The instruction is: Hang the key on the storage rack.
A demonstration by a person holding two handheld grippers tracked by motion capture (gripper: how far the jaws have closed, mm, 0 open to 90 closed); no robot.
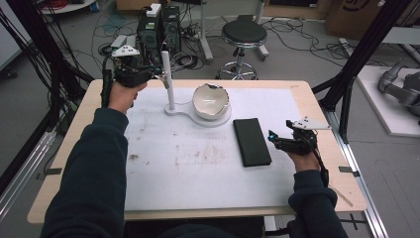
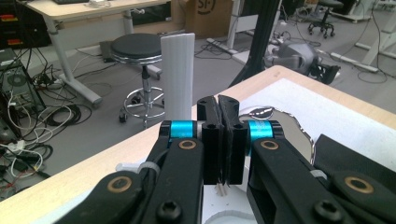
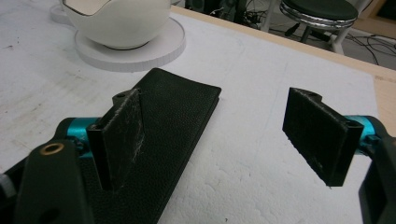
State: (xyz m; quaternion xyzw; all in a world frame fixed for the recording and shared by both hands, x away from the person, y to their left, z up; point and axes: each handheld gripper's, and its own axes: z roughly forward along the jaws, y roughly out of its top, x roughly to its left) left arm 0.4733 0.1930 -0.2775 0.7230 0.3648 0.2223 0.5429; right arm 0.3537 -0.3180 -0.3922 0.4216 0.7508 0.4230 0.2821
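One white post (image 1: 168, 79), one bowl (image 1: 211, 101), one black case (image 1: 251, 141) — left gripper (image 1: 159, 74) pressed together beside the post, right gripper (image 1: 271, 137) spread apart near the case.

Past the far edge of your table, a black round stool (image 1: 243, 34) stands at twelve o'clock. At eleven o'clock you have two dark computer towers (image 1: 158, 29), with loose cables (image 1: 302, 29) strewn over the floor. A cardboard box (image 1: 354, 15) sits at one o'clock, and a grey robot arm (image 1: 401, 87) lies at three.
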